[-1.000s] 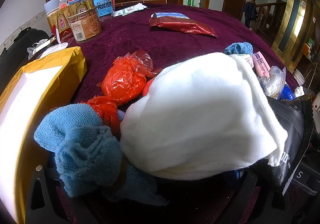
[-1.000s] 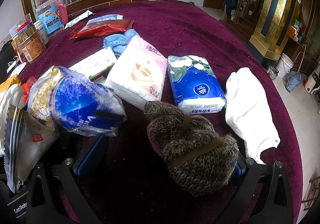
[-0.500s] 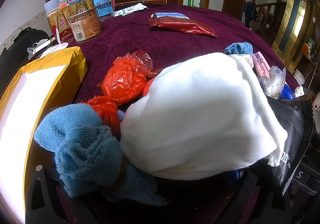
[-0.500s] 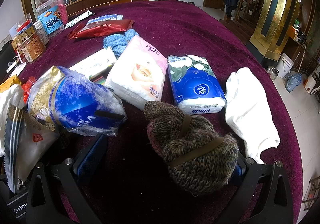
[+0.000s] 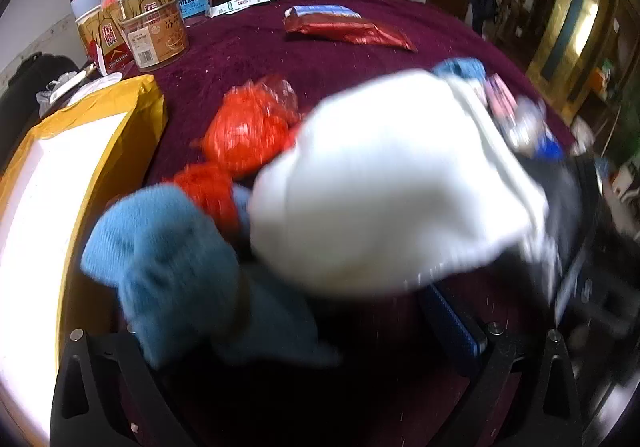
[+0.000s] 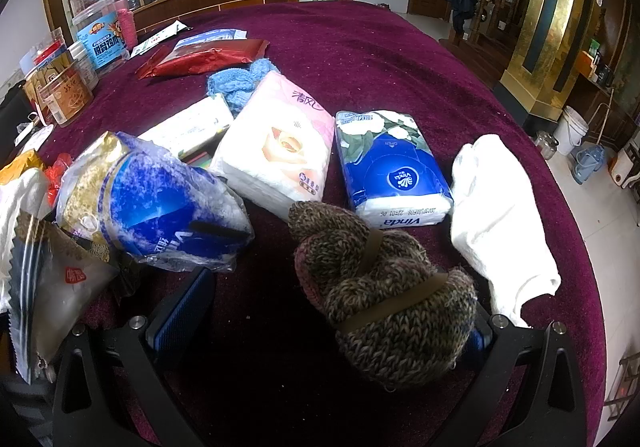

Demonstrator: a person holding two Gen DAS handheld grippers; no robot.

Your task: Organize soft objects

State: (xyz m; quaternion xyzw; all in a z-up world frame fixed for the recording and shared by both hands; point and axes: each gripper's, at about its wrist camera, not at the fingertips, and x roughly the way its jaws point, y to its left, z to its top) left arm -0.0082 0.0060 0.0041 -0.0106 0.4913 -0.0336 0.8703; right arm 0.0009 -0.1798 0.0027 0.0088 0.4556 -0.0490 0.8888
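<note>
A round table under a plum-coloured velvet cloth fills the room. On it, in the left wrist view, a big white cloth lies blurred at centre, with a blue towel bundle at eight o'clock of it and orange plastic bags at ten. The left gripper stands wide open, its fingers either side of the bundle. In the right wrist view the right gripper is also spread open around a brown knitted bundle, a white towel at two o'clock and a blue tissue pack at twelve.
</note>
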